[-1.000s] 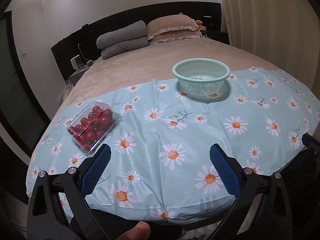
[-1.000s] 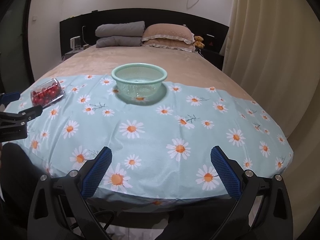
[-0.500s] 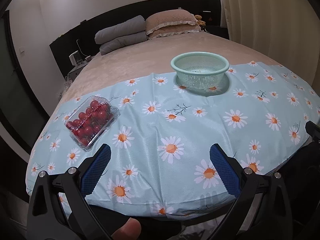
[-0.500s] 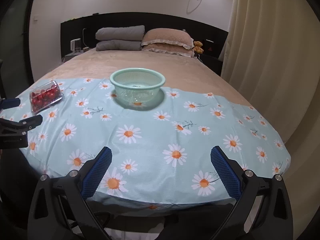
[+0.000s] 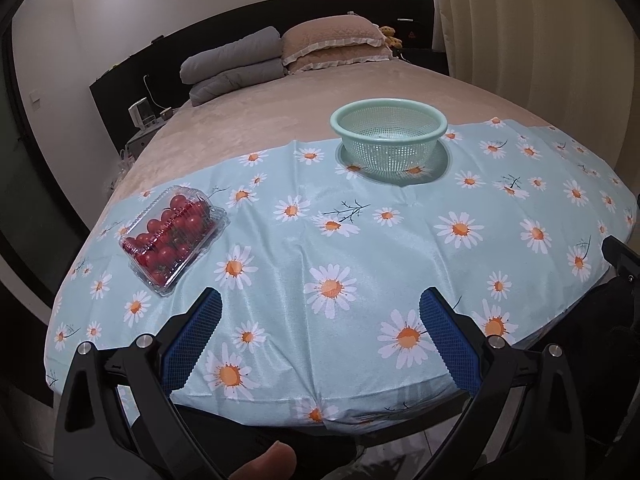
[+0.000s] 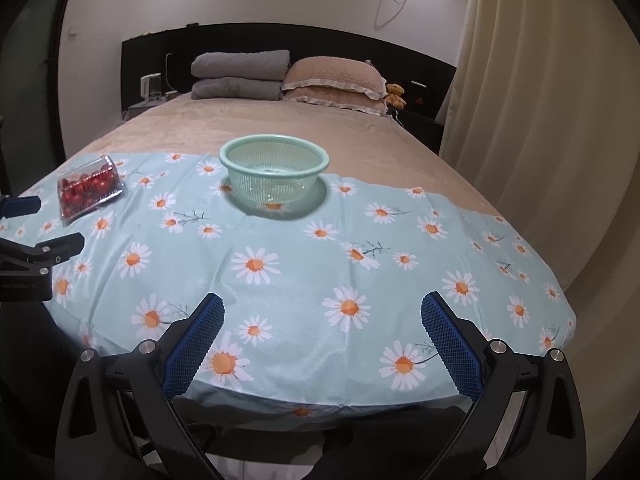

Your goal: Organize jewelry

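Thumb (image 5: 264,460) cut off, colander (image 5: 389,134) contents unclear

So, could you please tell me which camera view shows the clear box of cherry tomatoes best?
The left wrist view: the box of cherry tomatoes lies near and large, its lid and single fruits plain. The right wrist view shows it small, at the far left edge.
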Demonstrator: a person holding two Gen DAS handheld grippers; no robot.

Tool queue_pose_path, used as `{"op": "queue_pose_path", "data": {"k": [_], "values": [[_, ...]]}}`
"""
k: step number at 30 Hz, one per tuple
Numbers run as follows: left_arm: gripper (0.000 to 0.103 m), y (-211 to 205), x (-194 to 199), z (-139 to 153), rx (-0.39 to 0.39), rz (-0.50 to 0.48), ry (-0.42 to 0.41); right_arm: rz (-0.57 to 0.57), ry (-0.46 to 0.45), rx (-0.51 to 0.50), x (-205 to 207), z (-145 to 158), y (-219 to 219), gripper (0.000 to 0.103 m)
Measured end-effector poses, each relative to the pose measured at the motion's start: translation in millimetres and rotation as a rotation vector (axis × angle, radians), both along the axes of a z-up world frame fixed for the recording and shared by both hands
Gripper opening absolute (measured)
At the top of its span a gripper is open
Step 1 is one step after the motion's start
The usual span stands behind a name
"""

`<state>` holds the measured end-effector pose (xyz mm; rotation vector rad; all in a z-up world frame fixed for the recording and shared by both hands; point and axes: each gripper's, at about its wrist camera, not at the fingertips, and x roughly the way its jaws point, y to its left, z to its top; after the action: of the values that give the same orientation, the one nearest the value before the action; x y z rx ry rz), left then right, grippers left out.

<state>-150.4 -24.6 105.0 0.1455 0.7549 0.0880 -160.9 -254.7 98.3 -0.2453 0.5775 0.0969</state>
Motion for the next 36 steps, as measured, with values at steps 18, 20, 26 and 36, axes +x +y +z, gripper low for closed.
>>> {"op": "queue_pose_path", "data": {"k": [18,20,26,36], "values": [[0.097,-1,-9,7,-0.012,-0.026,-0.037,0.014,0.003,0.000,-1,-1,1,0.095],[0.097,-2,-10,6,-0.012,-0.039,-0.035,0.017,0.005,0.004,-1,-2,1,0.095],[0.097,-2,-9,5,-0.037,-0.038,-0.028,0.028,0.021,0.010,1,-4,2,0.095],[0.097,-4,-7,0,-0.020,-0.044,-0.015,0.040,0.040,0.009,3,-9,4,0.095]]}}
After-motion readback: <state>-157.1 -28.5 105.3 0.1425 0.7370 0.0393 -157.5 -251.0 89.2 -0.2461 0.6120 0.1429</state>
